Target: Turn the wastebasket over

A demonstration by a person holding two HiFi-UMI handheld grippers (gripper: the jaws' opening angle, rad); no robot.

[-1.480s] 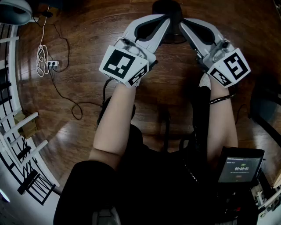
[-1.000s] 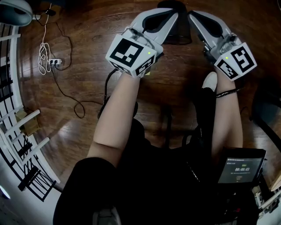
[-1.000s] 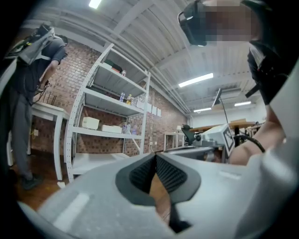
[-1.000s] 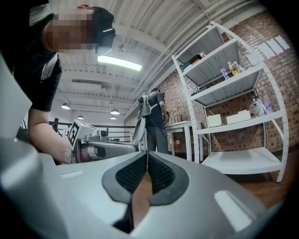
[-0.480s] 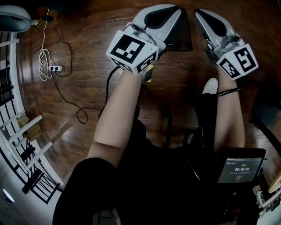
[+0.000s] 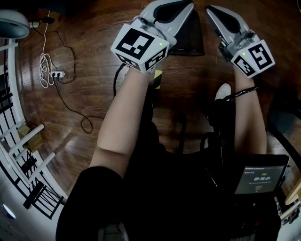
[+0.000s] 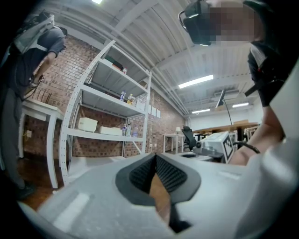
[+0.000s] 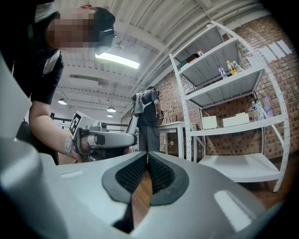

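A black mesh wastebasket (image 6: 193, 40) stands on the wooden floor at the top of the head view, between my two grippers. My left gripper (image 6: 181, 4) reaches over its left side and hides part of it; my right gripper (image 6: 211, 9) is just to its right. Whether either touches the basket I cannot tell. In the left gripper view the left gripper (image 7: 155, 156) is shut with nothing between its pads. The right gripper (image 8: 147, 154) is likewise shut and empty in its own view. The basket shows in neither gripper view.
A power strip with a coiled white cable (image 6: 49, 68) and a black cable lie on the floor at left, beside a white rack (image 6: 21, 141). A small screen (image 6: 258, 179) sits at lower right. White shelving (image 7: 107, 102) and a standing person (image 8: 149, 116) are farther off.
Both grippers have moved forward, toward the top of the head view. The wastebasket now shows more fully between them. Both stay shut.
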